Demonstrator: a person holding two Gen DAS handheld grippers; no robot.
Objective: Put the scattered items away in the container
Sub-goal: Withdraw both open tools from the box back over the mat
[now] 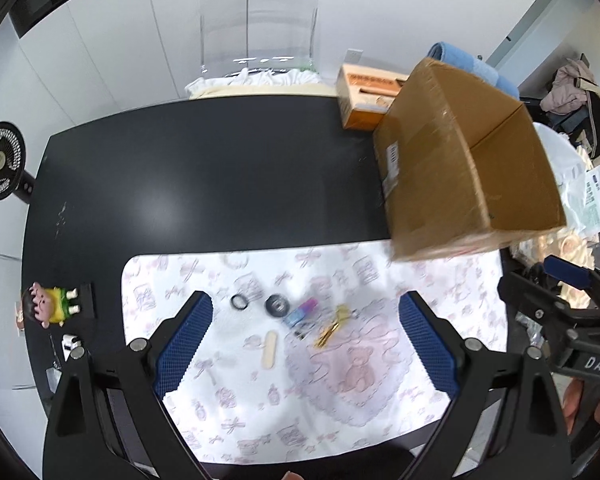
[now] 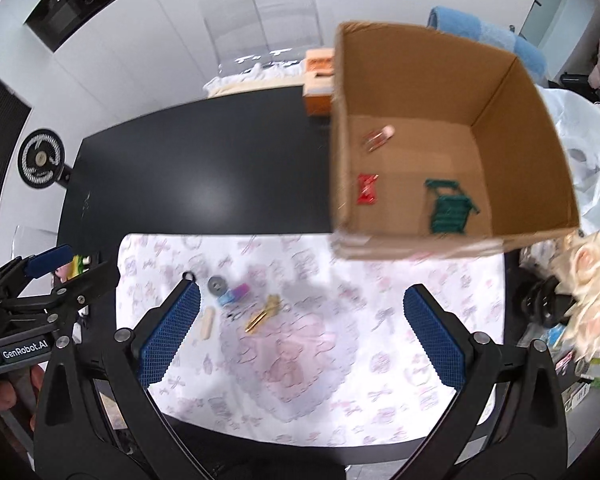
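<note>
Both grippers (image 1: 306, 340) (image 2: 300, 330) spread wide, empty, above patterned mat (image 1: 420, 420), cardboard box (image 2: 452, 136) overlapping its far-right edge

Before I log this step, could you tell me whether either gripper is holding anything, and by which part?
Nothing is held. The left gripper and the right gripper both stand open and empty above the patterned cloth.

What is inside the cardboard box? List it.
The right wrist view shows the cardboard box holding a green toy cart, a red wrapper and a small pink-capped item. Its near wall hides the floor strip beneath.
</note>
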